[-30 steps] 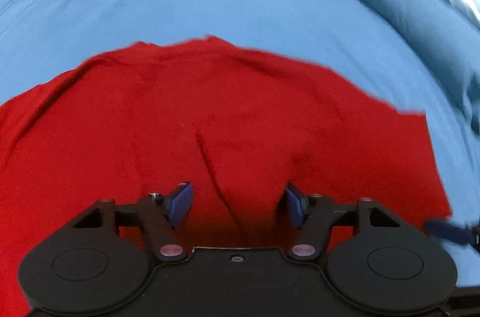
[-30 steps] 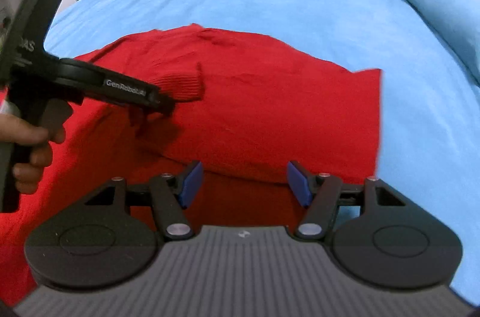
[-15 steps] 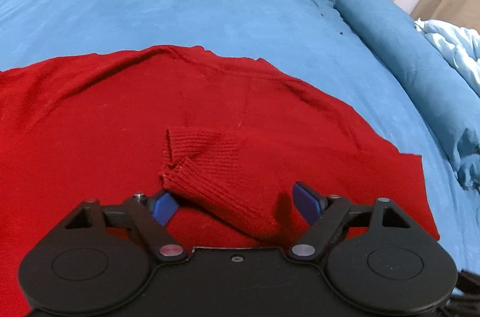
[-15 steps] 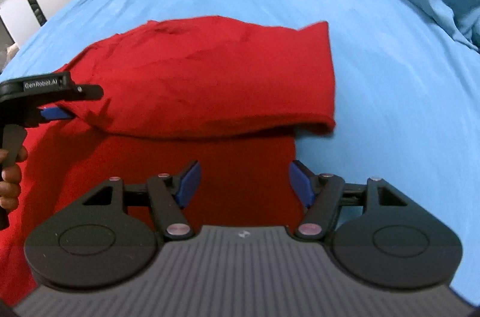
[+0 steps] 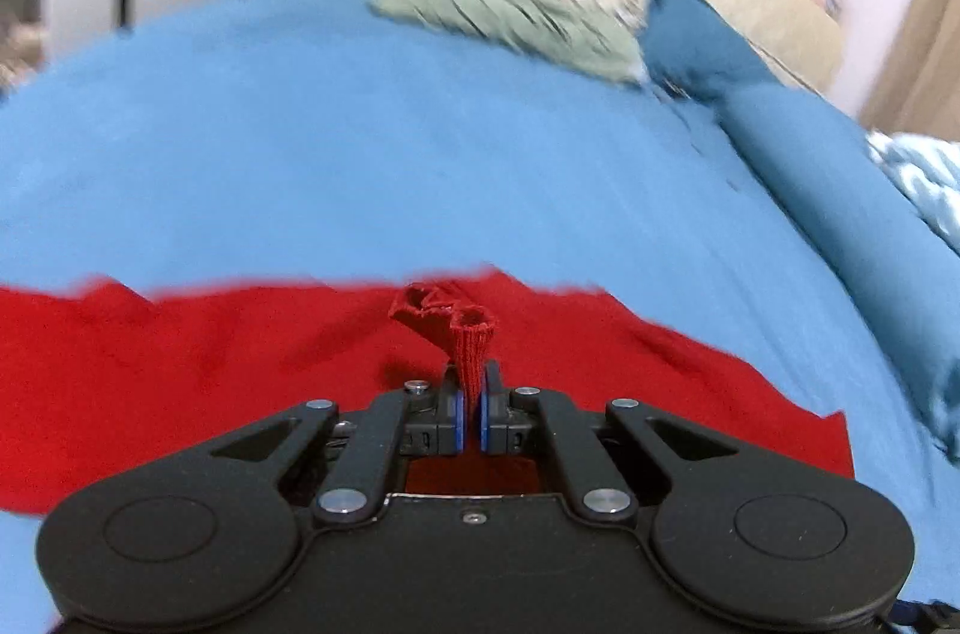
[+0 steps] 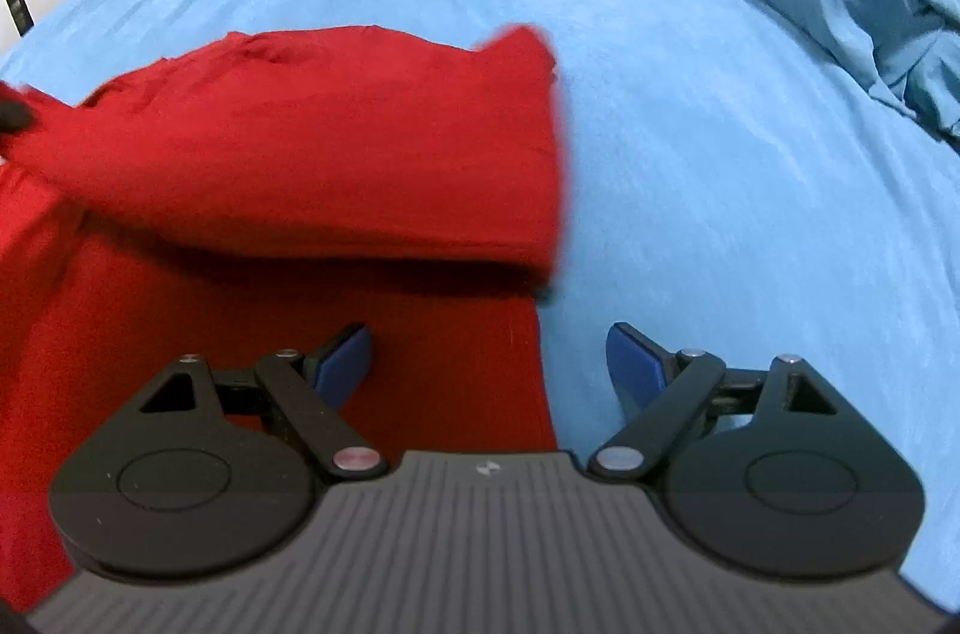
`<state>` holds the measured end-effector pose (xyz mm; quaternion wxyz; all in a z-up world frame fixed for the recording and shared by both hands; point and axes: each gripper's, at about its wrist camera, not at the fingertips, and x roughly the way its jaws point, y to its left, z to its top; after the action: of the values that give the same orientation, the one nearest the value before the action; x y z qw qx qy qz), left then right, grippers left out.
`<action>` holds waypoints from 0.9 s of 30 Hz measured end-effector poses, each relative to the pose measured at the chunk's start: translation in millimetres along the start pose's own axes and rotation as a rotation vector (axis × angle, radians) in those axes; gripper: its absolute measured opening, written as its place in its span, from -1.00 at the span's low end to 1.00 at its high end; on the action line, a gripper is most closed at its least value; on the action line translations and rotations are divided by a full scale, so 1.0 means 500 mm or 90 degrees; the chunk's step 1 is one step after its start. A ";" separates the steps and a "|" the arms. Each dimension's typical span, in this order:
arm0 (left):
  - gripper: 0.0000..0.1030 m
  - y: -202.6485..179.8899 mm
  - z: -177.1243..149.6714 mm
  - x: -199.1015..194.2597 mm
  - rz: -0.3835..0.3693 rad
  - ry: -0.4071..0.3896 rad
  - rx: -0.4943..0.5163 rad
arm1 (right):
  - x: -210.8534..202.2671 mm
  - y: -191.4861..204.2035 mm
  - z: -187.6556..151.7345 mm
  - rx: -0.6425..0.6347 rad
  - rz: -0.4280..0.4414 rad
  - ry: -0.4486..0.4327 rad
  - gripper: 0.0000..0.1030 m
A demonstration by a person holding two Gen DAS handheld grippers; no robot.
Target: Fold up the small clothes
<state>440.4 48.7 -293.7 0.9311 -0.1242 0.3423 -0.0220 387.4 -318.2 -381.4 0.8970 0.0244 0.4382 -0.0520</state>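
Pinching ribbed cuff [image 5: 471,343], left tongs [image 5: 471,415]; sweater [image 6: 312,154] edge blurred, maybe lifted.

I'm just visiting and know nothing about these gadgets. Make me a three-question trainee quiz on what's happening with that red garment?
1. True or false: the left gripper is shut on the ribbed cuff of the red sweater.
2. The right gripper is: A) open, B) shut on cloth, C) out of view?
3. Fill in: the sweater lies on a ____ bedsheet.

Key: 1 true; 2 A; 3 blue.
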 end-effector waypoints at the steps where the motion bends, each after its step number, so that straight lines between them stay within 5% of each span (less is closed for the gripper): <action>1: -0.91 0.017 0.001 -0.008 0.016 -0.010 0.000 | 0.005 0.003 0.002 -0.002 -0.002 0.000 0.96; 9: -0.91 0.093 -0.025 0.012 0.052 0.009 -0.033 | 0.037 0.013 0.030 -0.048 -0.021 -0.006 1.00; 19: -0.90 0.120 -0.039 0.010 0.067 0.004 -0.040 | 0.050 -0.026 0.064 -0.072 -0.132 -0.022 1.00; 27: -0.35 0.174 -0.101 -0.010 0.135 0.067 -0.057 | 0.027 -0.062 0.045 -0.049 -0.099 0.029 1.00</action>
<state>400.3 122.7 -348.9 0.9026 -0.1270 0.4024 0.0857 410.0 -351.9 -378.1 0.8803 -0.0431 0.4607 -0.1043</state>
